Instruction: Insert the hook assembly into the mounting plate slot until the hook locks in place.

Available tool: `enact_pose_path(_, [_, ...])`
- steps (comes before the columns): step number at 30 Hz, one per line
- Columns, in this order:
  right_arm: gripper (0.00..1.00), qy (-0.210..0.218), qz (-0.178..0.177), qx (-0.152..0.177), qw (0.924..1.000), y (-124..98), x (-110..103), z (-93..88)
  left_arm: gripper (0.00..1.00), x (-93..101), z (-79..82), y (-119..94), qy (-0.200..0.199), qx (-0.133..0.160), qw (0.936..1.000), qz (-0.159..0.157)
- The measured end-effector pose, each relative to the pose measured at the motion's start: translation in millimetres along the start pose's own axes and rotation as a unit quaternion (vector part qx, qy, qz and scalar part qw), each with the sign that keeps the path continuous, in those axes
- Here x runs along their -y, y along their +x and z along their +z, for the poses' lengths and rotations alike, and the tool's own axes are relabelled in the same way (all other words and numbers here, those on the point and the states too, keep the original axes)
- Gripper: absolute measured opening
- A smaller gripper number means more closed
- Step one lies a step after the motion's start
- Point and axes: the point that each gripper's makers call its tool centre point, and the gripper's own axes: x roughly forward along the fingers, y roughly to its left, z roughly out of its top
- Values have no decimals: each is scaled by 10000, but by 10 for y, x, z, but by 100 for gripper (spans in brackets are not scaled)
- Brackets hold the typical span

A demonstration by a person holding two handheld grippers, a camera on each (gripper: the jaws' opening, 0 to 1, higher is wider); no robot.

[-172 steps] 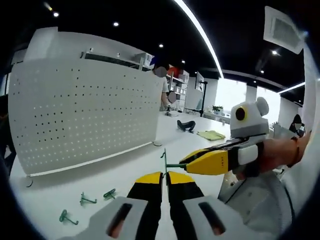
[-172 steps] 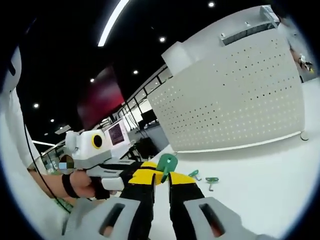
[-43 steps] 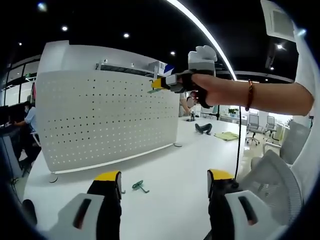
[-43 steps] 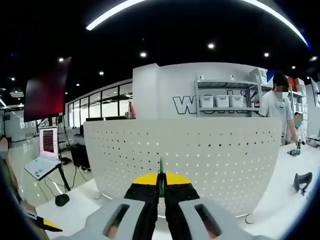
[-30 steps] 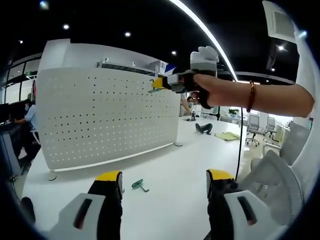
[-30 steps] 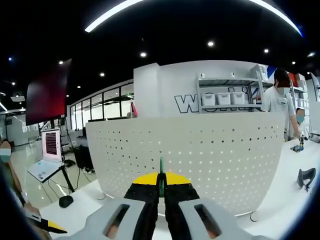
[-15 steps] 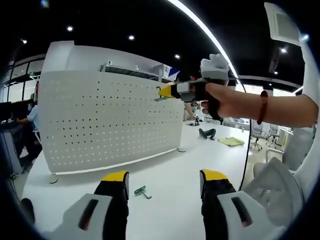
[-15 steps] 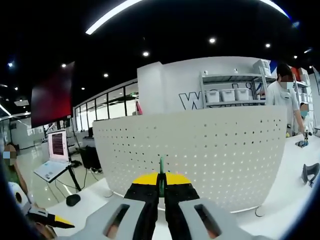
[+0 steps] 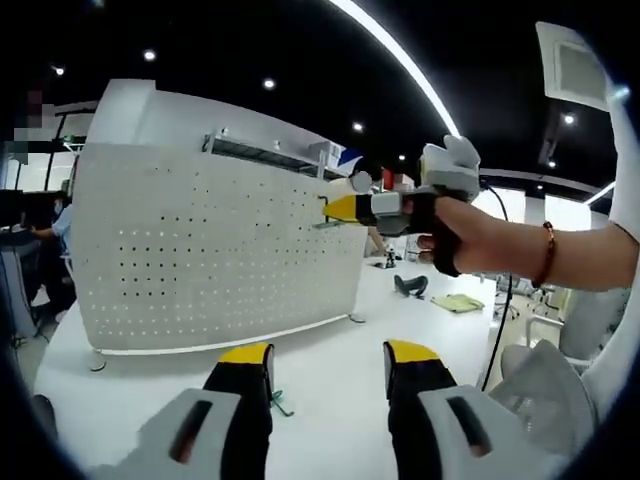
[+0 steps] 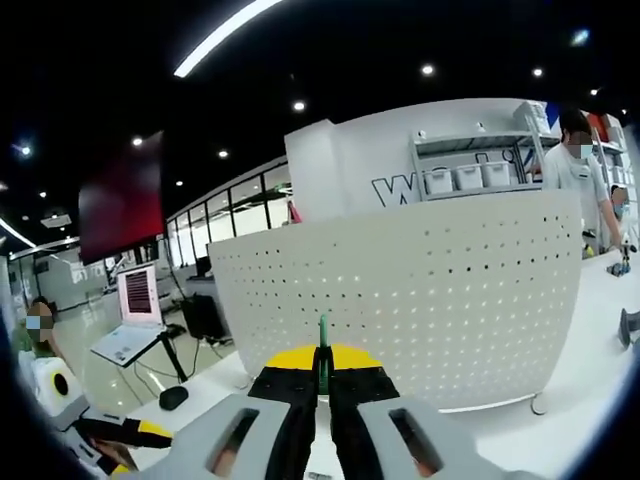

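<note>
White pegboard (image 9: 210,255) standing on the bench (image 9: 320,400). Left gripper view: left hand-held gripper (image 9: 326,362), jaws apart, near a loose green hook (image 9: 278,402). Right gripper view: right hand-held gripper (image 10: 322,362) clamped on a green hook assembly (image 10: 322,345), before the pegboard.

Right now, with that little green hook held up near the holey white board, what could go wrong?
The right gripper pinches the green hook by a thin edge, so it might twist or slip. The pegboard stands free on the table, so pushing could shift it. The holes are small and easy to miss.
</note>
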Motion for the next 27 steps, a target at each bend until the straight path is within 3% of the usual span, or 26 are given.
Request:
enact_pose_path(10, [1,240,227,0,9995,-86,-170,-49,40,50,71,103,148,-82,9998,-123])
enact_pose_path(19, [1,486,450,-181,9976,-125,-368,-224,38,82,158,173,290,-22,9995,-152])
enact_pose_path(27, [1,812,629,-256,9944,-177,-538,-323,38,82,273,234,266,193,9994,-47])
